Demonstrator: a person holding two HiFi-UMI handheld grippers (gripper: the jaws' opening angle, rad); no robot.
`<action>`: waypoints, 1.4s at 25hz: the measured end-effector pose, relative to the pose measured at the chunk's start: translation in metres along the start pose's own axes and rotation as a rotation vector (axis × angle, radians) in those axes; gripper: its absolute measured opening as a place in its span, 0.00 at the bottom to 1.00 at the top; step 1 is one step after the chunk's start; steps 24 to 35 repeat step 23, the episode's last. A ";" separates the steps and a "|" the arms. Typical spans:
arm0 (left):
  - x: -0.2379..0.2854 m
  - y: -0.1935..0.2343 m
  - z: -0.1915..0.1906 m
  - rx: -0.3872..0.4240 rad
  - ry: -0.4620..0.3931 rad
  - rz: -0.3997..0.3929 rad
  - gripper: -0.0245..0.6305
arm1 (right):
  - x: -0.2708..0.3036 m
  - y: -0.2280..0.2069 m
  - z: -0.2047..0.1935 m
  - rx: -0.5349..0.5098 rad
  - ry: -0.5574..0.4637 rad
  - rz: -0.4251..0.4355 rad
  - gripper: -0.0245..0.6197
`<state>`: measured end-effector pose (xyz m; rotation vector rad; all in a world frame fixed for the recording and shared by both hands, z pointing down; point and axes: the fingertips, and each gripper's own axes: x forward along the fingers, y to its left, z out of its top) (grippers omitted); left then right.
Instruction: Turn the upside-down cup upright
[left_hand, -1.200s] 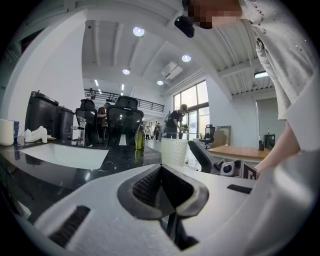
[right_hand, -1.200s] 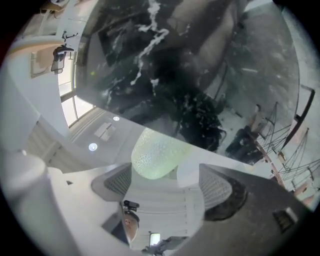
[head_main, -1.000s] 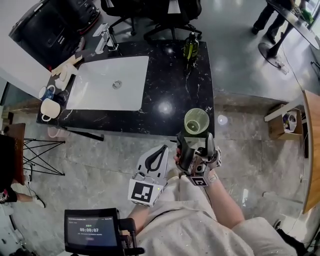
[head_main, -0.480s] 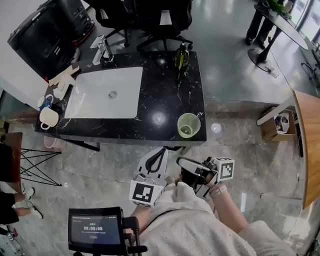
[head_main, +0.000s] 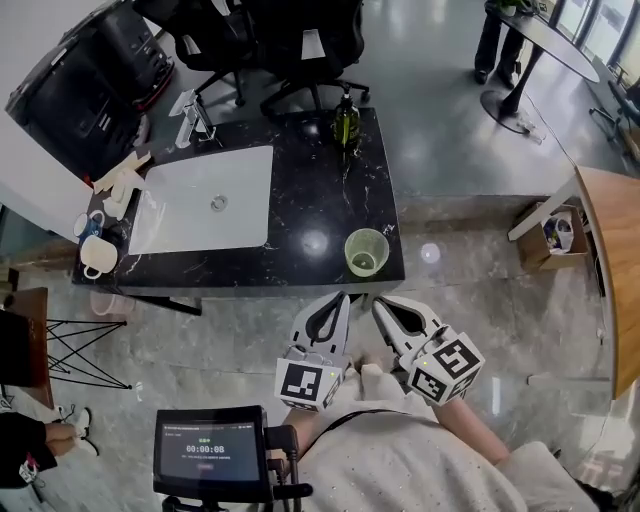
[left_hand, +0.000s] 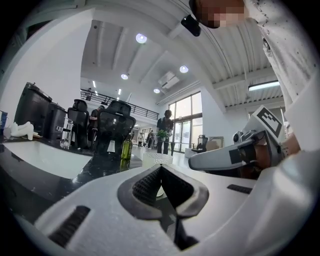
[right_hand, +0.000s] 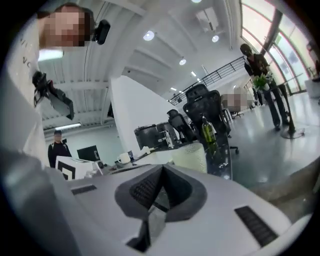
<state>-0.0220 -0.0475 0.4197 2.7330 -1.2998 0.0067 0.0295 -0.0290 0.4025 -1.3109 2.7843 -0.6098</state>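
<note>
Nearest us sits a small screen (head_main: 210, 458) showing a timer. Just past it we hold both grippers side by side close to the body, short of the counter's near edge. The left gripper (head_main: 338, 298) has its jaws pressed together with nothing between them. The right gripper (head_main: 381, 304) is likewise closed on nothing, bare pad meeting bare pad.

We judge they hang here because no work is left for them. The cup (head_main: 366, 251) stands mouth up on the near right corner of the black counter (head_main: 310, 190), apart from both grippers, so the task looks done. So near the edge, it seems to us a little exposed to a knock.

Left of the cup lies the white sink (head_main: 200, 212), with its faucet (head_main: 190, 112) behind and mugs (head_main: 92, 250) at the far left end. A green bottle (head_main: 346, 120) stands at the back edge, well apart from the cup. Beyond are office chairs (head_main: 300, 40). Nothing stands between the grippers and the cup.
</note>
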 end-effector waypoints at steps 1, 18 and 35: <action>0.002 -0.003 0.001 0.000 -0.002 -0.005 0.05 | 0.000 -0.002 0.000 -0.020 -0.003 -0.026 0.05; 0.007 0.000 -0.005 -0.014 0.025 0.047 0.05 | 0.011 -0.014 -0.001 -0.093 -0.055 -0.089 0.05; 0.009 -0.002 -0.008 -0.016 0.033 0.044 0.05 | 0.009 -0.014 -0.003 -0.103 -0.046 -0.092 0.05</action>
